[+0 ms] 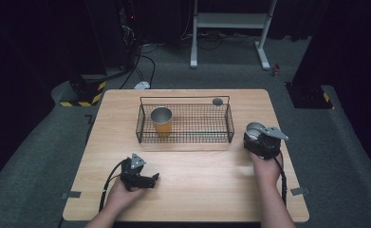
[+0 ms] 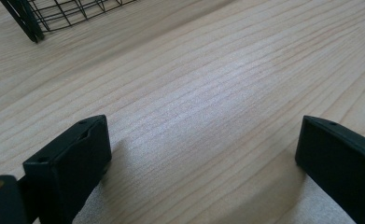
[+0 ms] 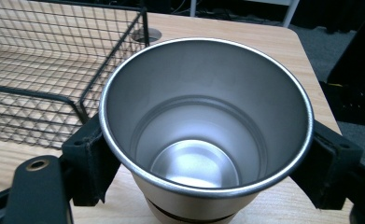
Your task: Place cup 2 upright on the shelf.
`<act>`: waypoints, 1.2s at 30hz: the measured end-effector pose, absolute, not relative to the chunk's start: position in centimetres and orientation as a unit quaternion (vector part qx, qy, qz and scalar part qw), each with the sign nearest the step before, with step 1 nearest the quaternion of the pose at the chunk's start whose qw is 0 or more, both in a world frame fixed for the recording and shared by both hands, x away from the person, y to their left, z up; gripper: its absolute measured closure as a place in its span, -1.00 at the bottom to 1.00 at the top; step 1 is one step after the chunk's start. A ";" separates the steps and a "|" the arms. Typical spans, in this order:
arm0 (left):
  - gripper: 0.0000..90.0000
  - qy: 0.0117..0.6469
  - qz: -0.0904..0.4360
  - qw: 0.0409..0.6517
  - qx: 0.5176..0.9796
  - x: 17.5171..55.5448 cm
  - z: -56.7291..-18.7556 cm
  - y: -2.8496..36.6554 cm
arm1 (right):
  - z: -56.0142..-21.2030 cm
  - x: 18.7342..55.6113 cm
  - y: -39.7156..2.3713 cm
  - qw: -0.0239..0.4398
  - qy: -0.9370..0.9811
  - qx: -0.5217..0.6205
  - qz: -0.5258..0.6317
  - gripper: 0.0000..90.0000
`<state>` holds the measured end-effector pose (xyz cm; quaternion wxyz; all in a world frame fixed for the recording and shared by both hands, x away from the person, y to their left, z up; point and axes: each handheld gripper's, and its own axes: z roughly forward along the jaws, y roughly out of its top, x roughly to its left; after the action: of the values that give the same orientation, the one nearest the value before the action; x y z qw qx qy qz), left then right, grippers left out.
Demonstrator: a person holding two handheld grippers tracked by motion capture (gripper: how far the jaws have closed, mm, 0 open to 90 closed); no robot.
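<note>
Now, cup (image 3: 203, 126): upright, squeezed in the right gripper (image 3: 208, 154), just right of the basket (image 1: 184, 138).
Basket: holds an orange cup (image 1: 162, 122).
Left gripper (image 2: 203, 154): jaws apart, nothing between them, low over the table (image 1: 207, 185).

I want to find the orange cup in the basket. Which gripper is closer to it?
Left. The left gripper sits on the table in front of the orange cup, slightly left; the right gripper is farther off beside the basket, holding another cup.
</note>
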<state>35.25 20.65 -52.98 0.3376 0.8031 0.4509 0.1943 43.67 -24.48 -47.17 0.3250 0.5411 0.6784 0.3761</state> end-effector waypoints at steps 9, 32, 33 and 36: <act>-0.92 0.451 0.194 0.337 0.803 35.2 -53.0 20.6 | -45.8 41.9 -23.6 0.329 0.678 0.522 0.400 -0.58; -0.92 0.451 0.194 0.337 0.803 35.2 -53.0 20.6 | -42.0 41.2 -20.0 0.335 0.688 0.477 0.432 -0.58; -0.92 0.451 0.194 0.337 0.803 35.2 -53.0 20.6 | -41.9 41.3 -19.9 0.335 0.688 0.476 0.433 -0.58; -0.92 0.451 0.194 0.337 0.803 35.2 -53.0 20.7 | -41.3 41.8 -19.1 0.333 0.693 0.468 0.435 -0.58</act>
<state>35.24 20.66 -52.97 0.3374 0.8033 0.4507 0.1942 41.77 -19.08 -41.27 0.3332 0.4683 0.6930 0.4352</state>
